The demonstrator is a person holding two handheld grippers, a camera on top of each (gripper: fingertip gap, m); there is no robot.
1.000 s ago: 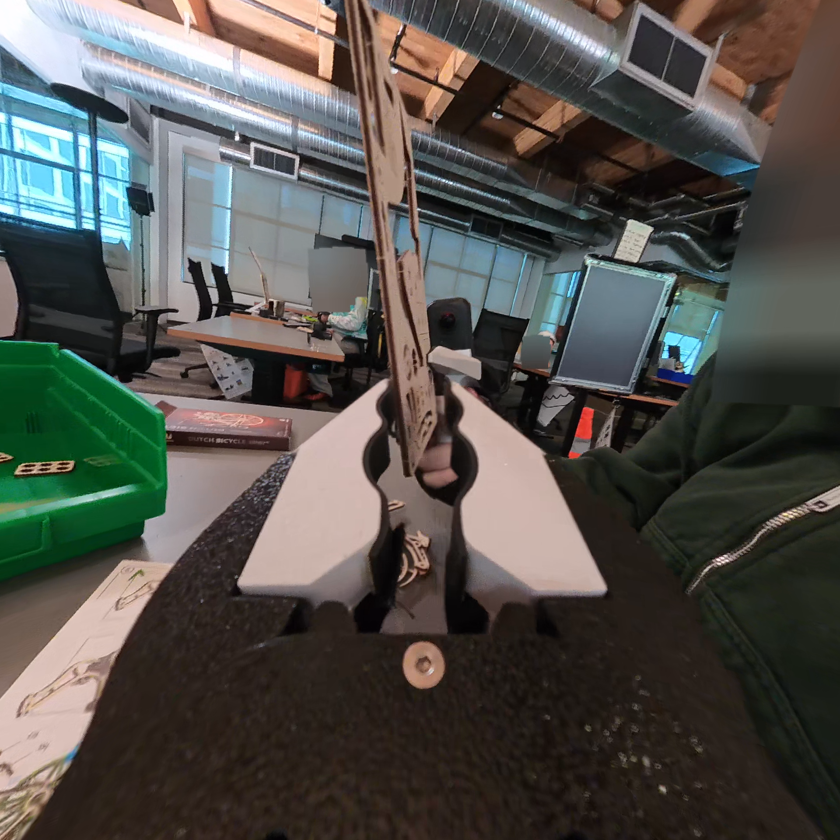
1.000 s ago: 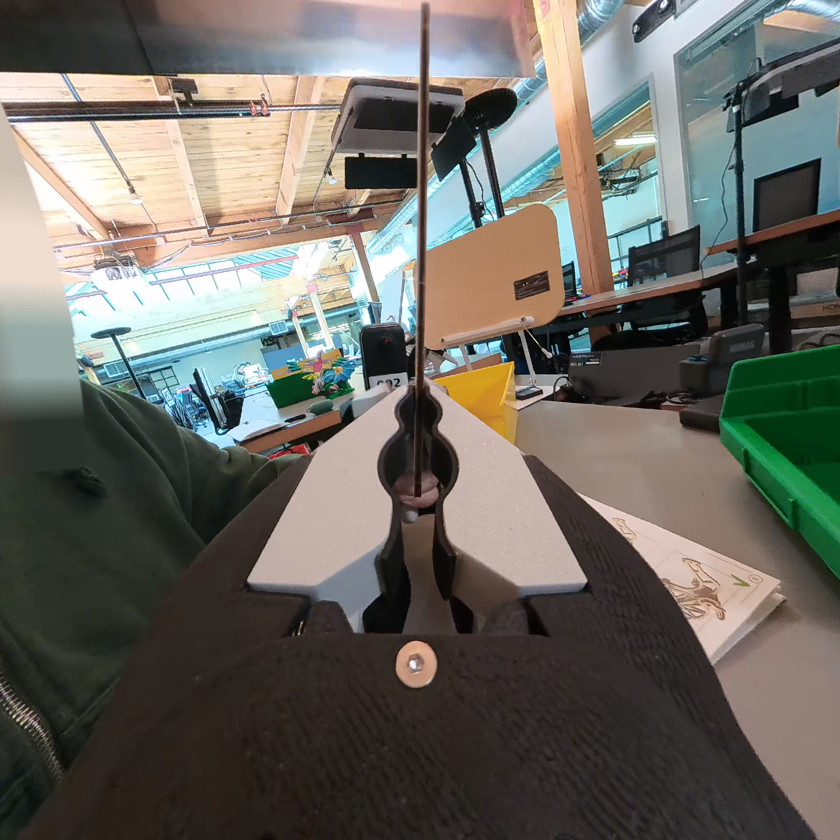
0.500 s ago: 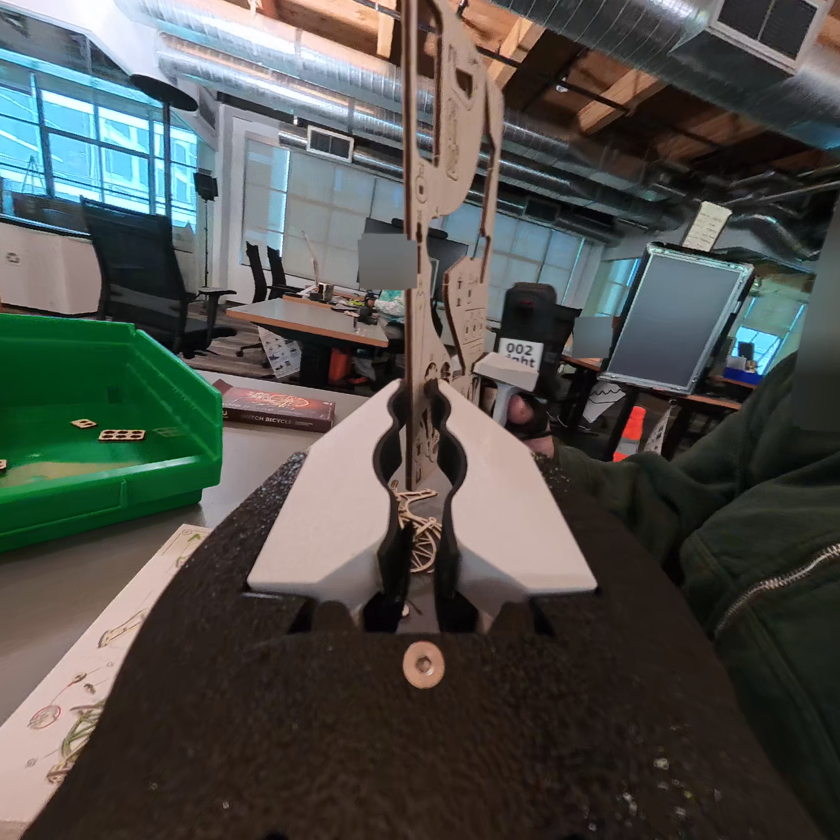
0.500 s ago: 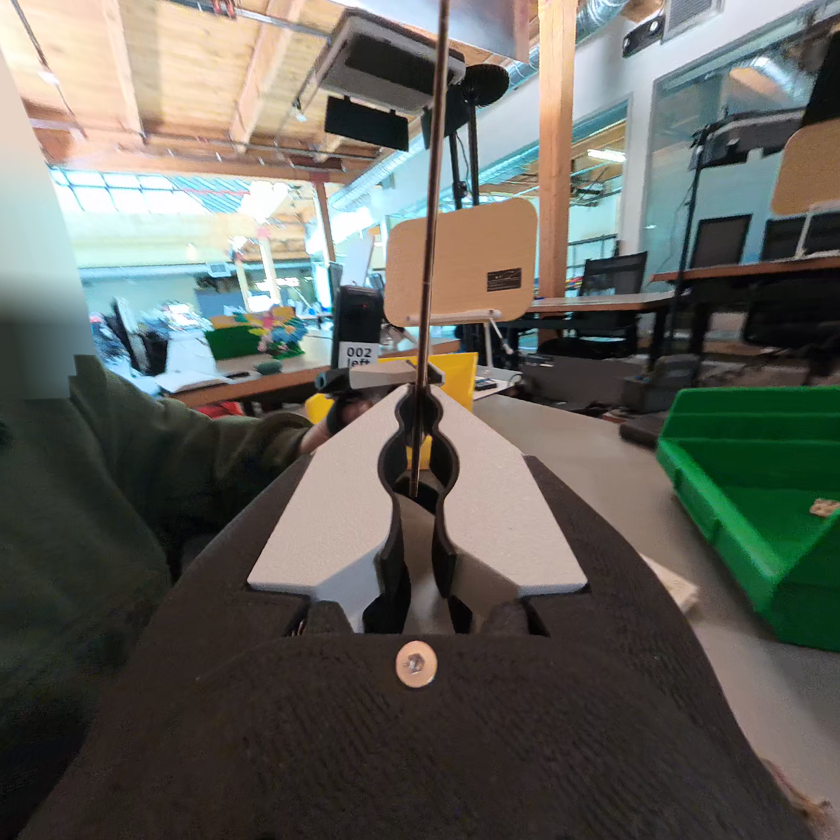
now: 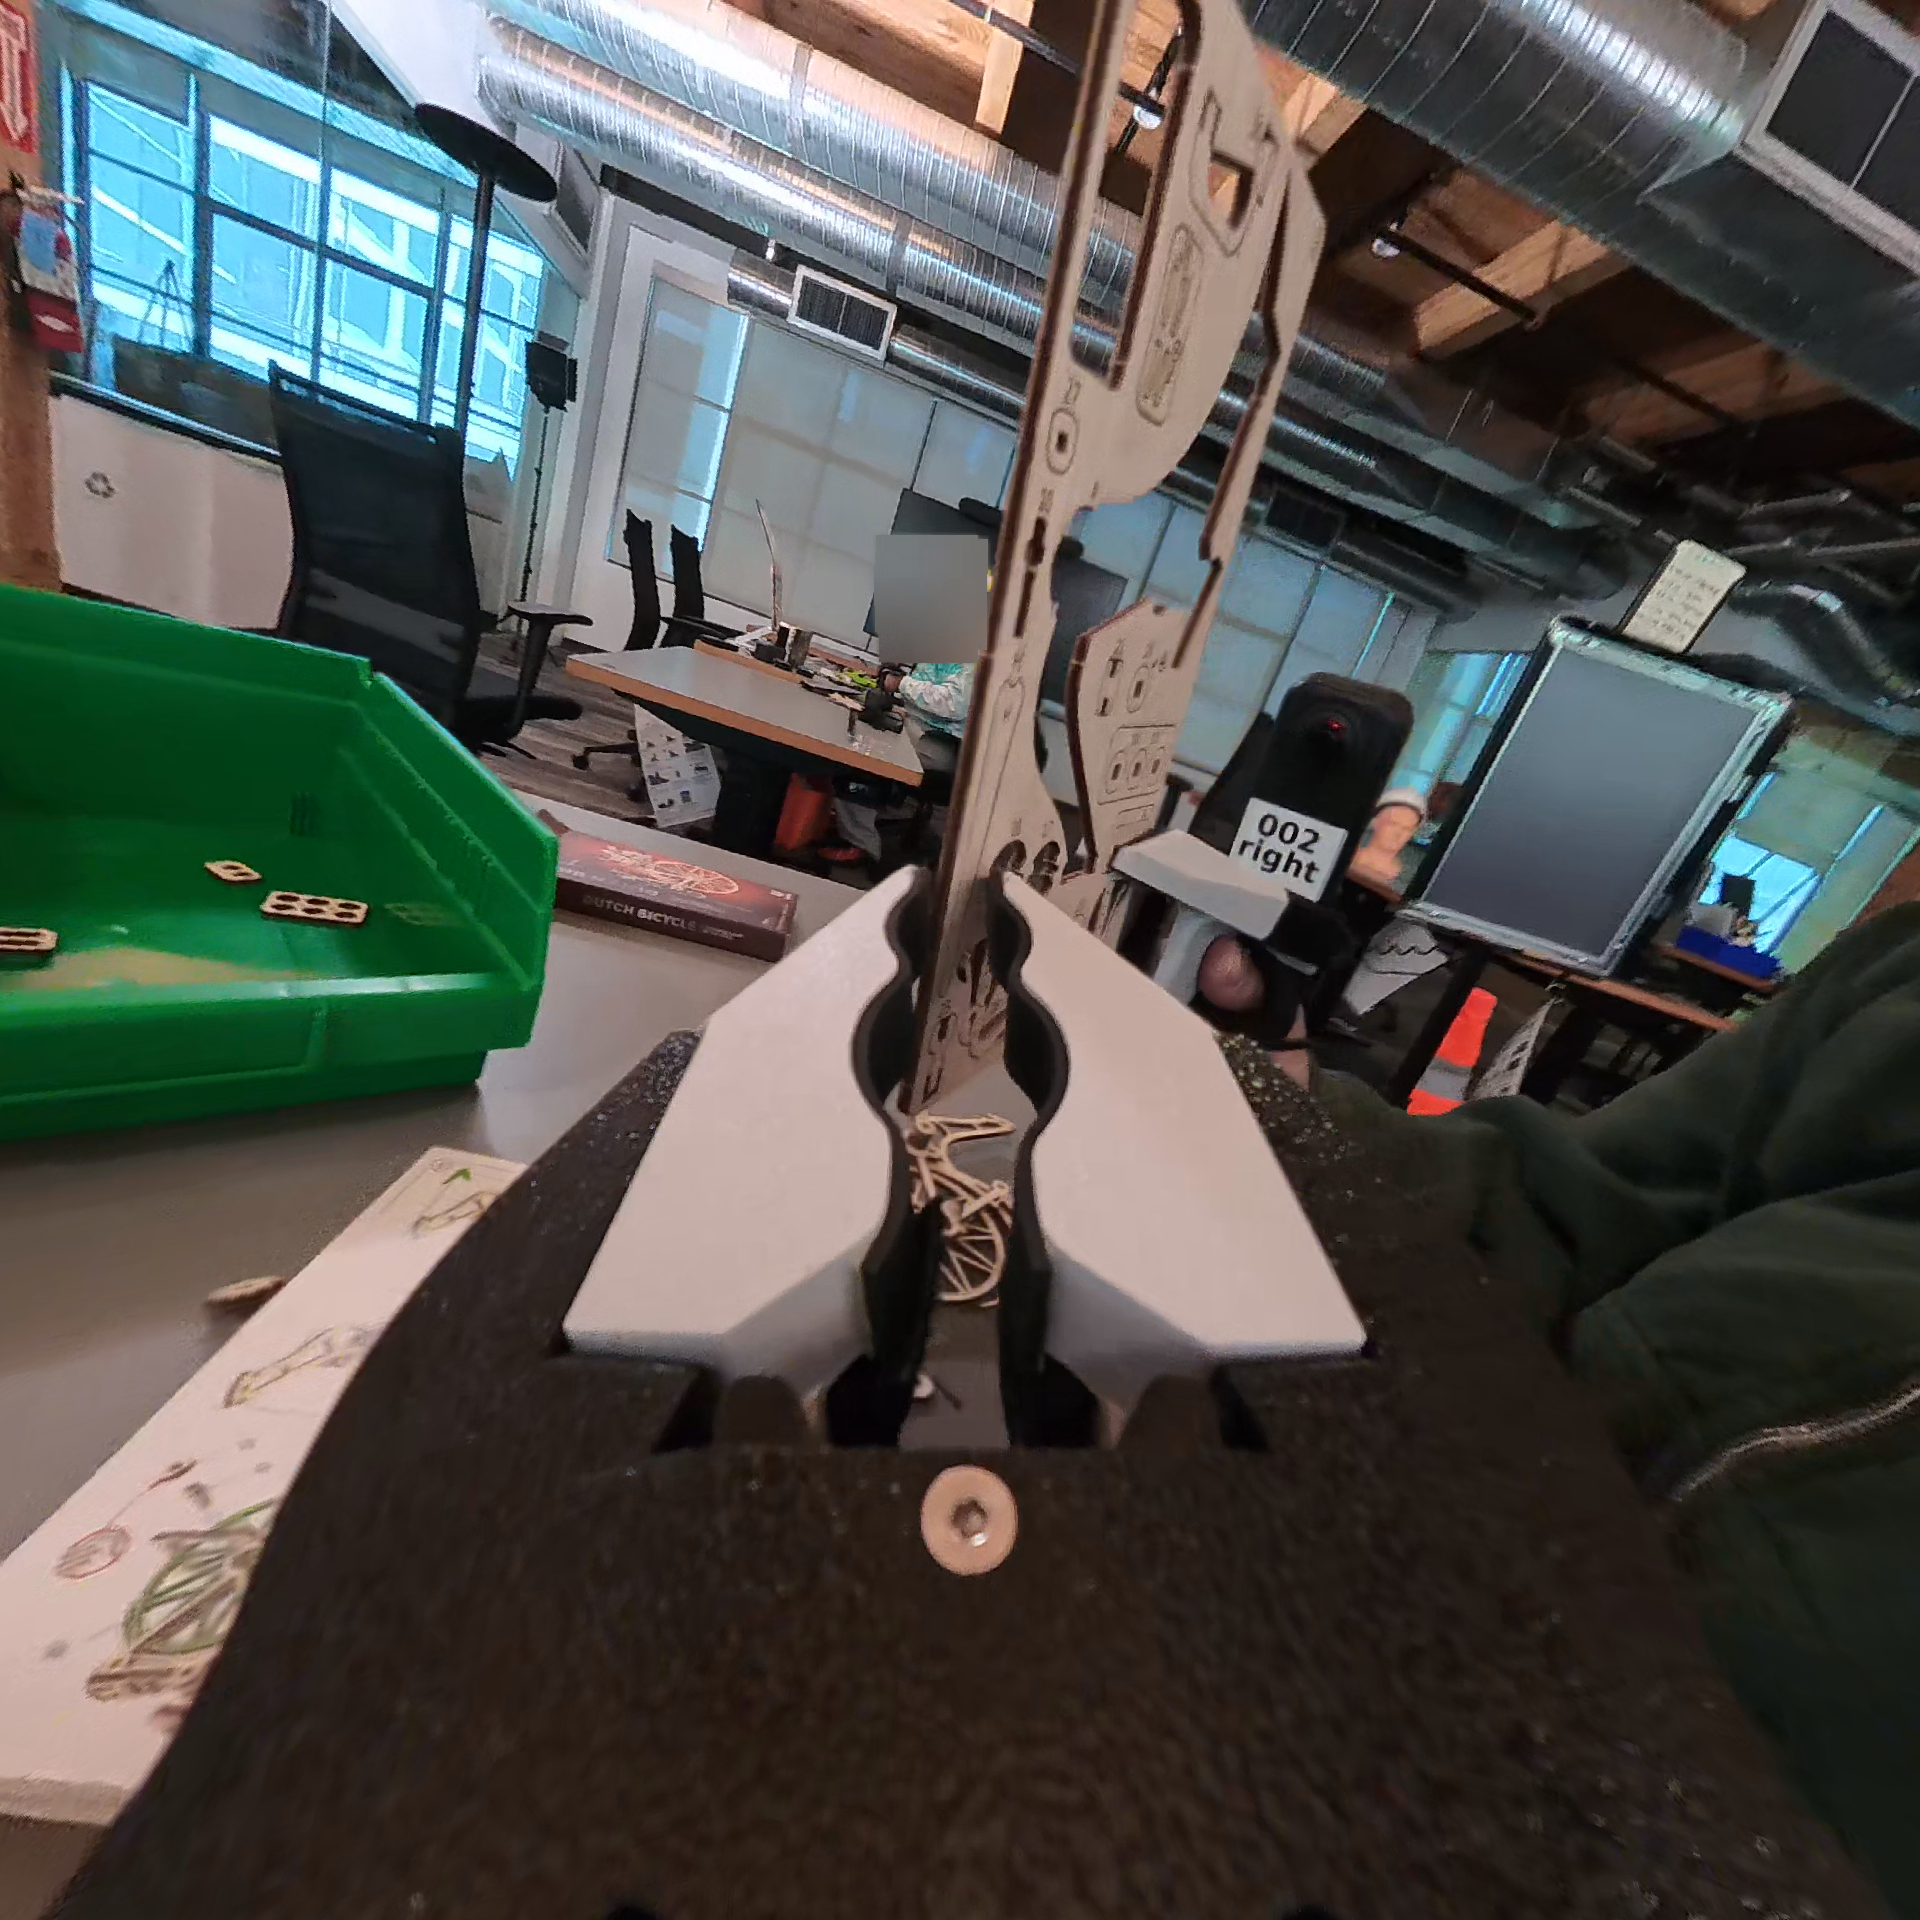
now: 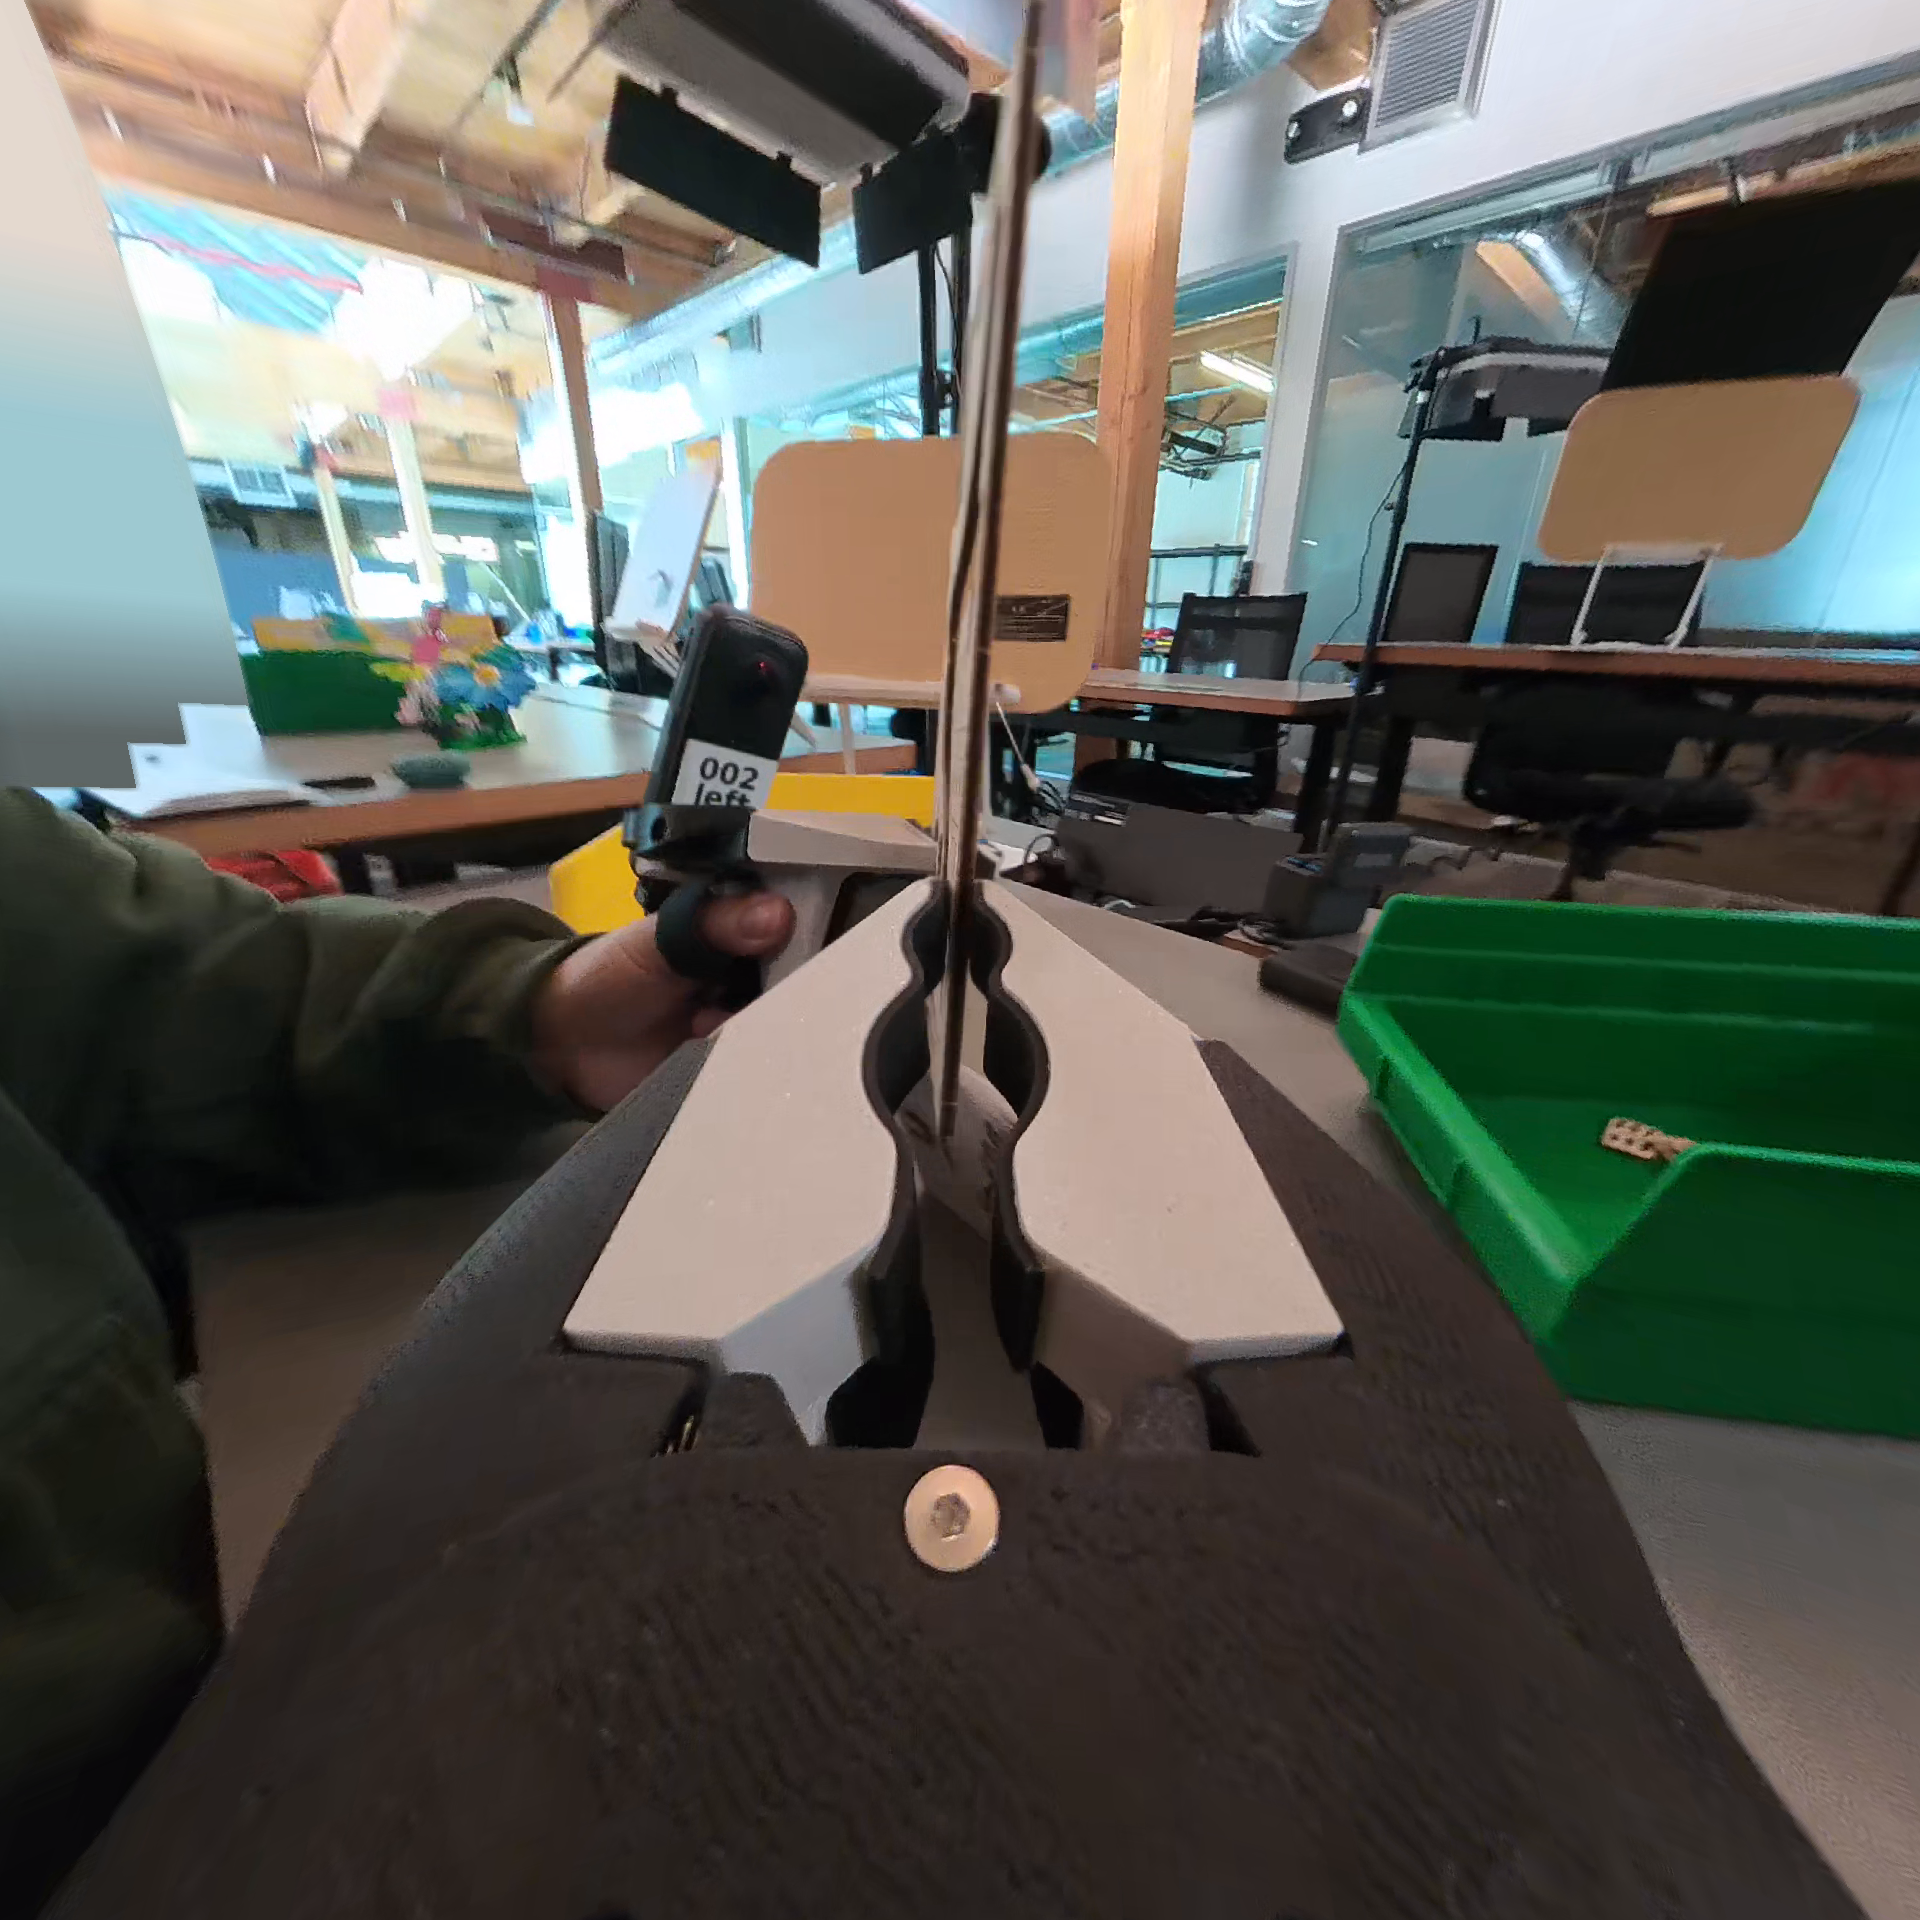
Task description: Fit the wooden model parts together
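Observation:
My left gripper [image 5: 956,899] is shut on the lower edge of a thin laser-cut wooden sheet [image 5: 1127,416] that stands upright, with slots and part outlines cut in it. My right gripper [image 6: 961,899] is shut on a wooden sheet seen edge-on [image 6: 987,468], apparently the same one. The right gripper also shows in the left wrist view [image 5: 1205,894], just behind the sheet's lower right part. The left gripper shows in the right wrist view [image 6: 821,836], held in a hand. A small wooden bicycle-shaped piece [image 5: 961,1195] lies on the table below my left fingers.
A green bin [image 5: 343,997] holds a few small wooden pieces [image 5: 312,907]; it also shows in the right wrist view [image 6: 1766,1278]. An instruction sheet [image 5: 208,1475] lies at the near left. A dark red box [image 5: 675,904] lies behind the bin. A green-sleeved arm [image 5: 1662,1195] is close by. Some 5 centimeters of space lies between my two pairs of fingers.
Both grippers have turned and tipped lower while staying shut on the sheet. The sheet's face shows more broadly in the left view, and the bin and table have come nearer.

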